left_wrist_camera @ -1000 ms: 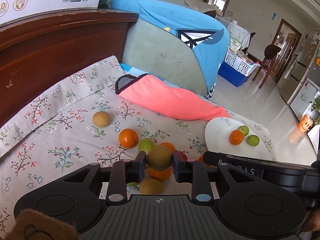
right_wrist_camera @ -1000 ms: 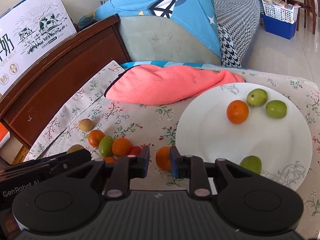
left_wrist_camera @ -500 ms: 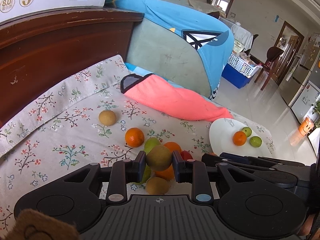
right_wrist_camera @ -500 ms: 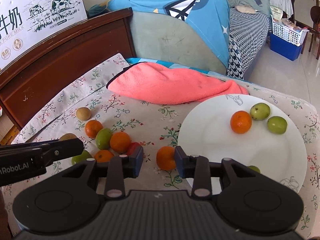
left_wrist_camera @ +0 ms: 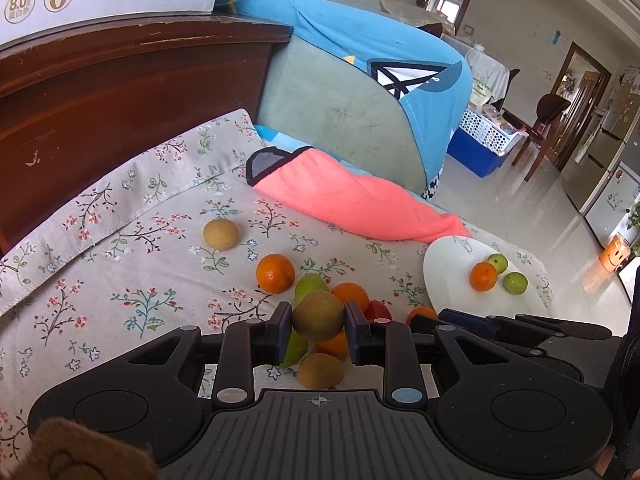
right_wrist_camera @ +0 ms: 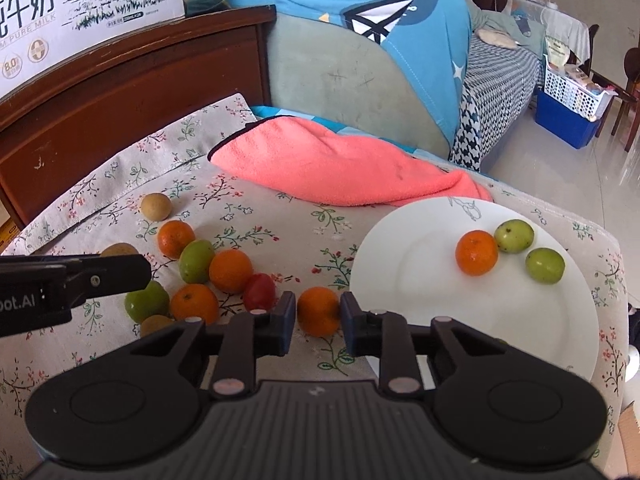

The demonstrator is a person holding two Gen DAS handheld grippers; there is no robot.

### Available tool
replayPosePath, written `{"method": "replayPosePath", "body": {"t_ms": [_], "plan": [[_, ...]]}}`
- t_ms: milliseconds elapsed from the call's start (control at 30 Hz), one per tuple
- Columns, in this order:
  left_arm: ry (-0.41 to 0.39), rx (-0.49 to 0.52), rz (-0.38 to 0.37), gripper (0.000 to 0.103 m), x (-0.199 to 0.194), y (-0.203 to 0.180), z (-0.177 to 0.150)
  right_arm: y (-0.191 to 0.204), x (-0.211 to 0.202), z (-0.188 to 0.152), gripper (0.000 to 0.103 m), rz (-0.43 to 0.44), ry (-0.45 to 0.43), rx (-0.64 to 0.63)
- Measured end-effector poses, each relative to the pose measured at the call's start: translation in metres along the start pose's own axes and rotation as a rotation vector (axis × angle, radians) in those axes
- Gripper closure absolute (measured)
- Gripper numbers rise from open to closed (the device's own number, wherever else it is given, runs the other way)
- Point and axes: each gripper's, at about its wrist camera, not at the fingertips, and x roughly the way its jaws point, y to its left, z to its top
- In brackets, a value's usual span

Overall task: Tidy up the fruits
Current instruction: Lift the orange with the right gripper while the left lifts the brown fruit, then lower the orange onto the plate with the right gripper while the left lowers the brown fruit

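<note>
My left gripper (left_wrist_camera: 318,322) is shut on a brown-green round fruit (left_wrist_camera: 318,316), held just above a pile of loose fruit on the flowered cloth (left_wrist_camera: 120,280). My right gripper (right_wrist_camera: 318,316) is closing on an orange (right_wrist_camera: 319,311) that sits on the cloth beside the white plate (right_wrist_camera: 420,280); both pads are against its sides. An orange (right_wrist_camera: 476,253) and two green fruits (right_wrist_camera: 514,235) (right_wrist_camera: 545,265) lie on the plate. The pile holds oranges (right_wrist_camera: 231,265), green fruits (right_wrist_camera: 196,255), a red one (right_wrist_camera: 259,292) and brown ones (right_wrist_camera: 156,208).
A pink towel (right_wrist_camera: 340,168) lies across the cloth behind the fruit and plate. A dark wooden headboard (left_wrist_camera: 120,100) with a milk carton box on top bounds the left. A blue-covered sofa arm (right_wrist_camera: 360,60) stands behind. The cloth drops off to tiled floor on the right.
The right gripper's jaws widened around the lone orange, then closed on it, and the wrist rolled level. The left gripper kept its fruit and stayed where it was.
</note>
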Motion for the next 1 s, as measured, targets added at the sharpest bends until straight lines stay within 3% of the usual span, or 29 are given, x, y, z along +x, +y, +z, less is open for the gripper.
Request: {"method": "replayPosePath", "body": {"t_ms": [267,467,800,1000], "plan": [[0.003,0.003,-0.001,0.077,0.002,-0.002,-0.001,0.002,-0.004,0.001,0.081,-0.002,-0.021,0.001],[-0.009,0.006,-0.045,0.077,0.004,-0.012,0.005,-0.012,-0.023,0.009,0.081,0.023,-0.065,0.052],[-0.002,0.097,-0.147,0.077,0.019,-0.057,0.013,-0.09,-0.068,0.023,0.081,0.025,-0.164,0.316],[0.011,0.161,-0.192,0.077,0.035,-0.084,0.011,-0.125,-0.066,0.013,0.081,0.01,-0.136,0.463]]}}
